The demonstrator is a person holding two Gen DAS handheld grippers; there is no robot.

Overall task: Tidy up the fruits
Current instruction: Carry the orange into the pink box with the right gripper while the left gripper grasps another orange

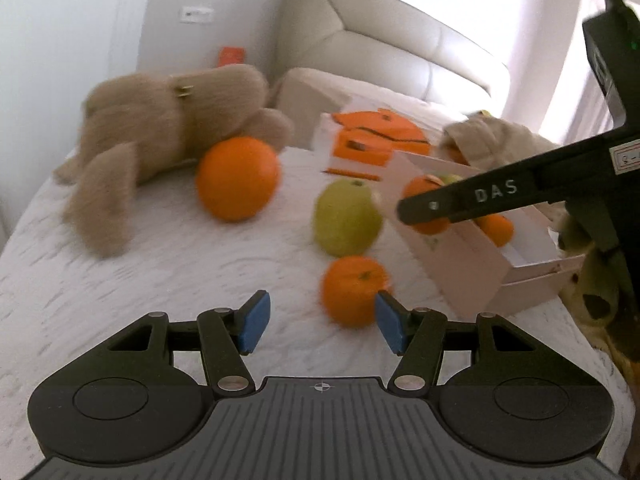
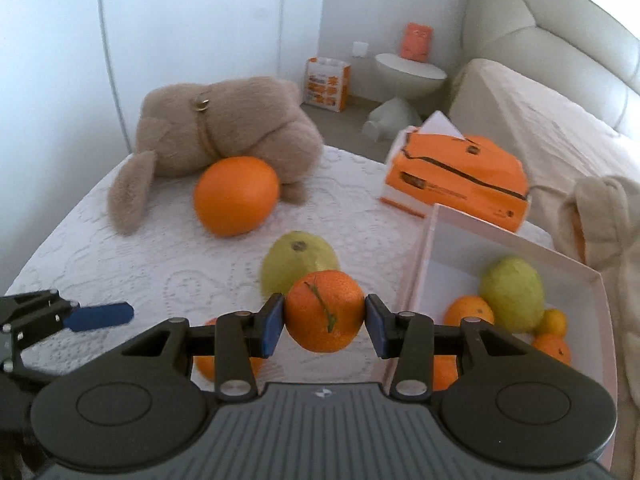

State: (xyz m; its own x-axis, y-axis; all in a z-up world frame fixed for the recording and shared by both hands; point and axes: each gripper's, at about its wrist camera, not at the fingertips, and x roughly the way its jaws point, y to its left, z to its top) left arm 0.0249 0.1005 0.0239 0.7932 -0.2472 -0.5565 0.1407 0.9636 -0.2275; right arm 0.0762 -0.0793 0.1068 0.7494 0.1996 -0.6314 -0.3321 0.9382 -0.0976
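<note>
We see the right gripper (image 2: pixel 324 322) with its jaws closed onto a small orange mandarin with a green stem streak (image 2: pixel 325 311), blue pads (image 2: pixel 273 323) pressing both sides, fruit lifted above the white quilted bed (image 2: pixel 120 248), just left of the shallow white cardboard box (image 2: pixel 516 236). Inside that box we count a yellow-green pear-shaped fruit (image 2: pixel 512 294), a small orange mandarin beside it (image 2: pixel 468 311), a tiny yellow-orange citrus (image 2: pixel 554 321) and another orange one at the right edge (image 2: pixel 554 347). The left gripper (image 1: pixel 322 324) has its jaws wide apart, holding nothing; a second loose mandarin (image 1: pixel 354 291) sits on the bed just ahead, touching or nearly touching the right-hand blue pad (image 1: pixel 390 326), we cannot tell which. Behind it a loose yellow-green round fruit (image 1: pixel 346 216) lies on the bed, and further left a large round orange (image 1: pixel 238 178) rests against the beige plush toy (image 1: pixel 160 128). In the right wrist view the same big orange (image 2: pixel 236 196) touches the plush (image 2: pixel 224 128) too. An orange-and-white tissue box (image 2: pixel 456 176) lies behind the cardboard box. A second cream plush (image 2: pixel 600 220) sits at the right edge. The left view is motion-blurred.
</note>
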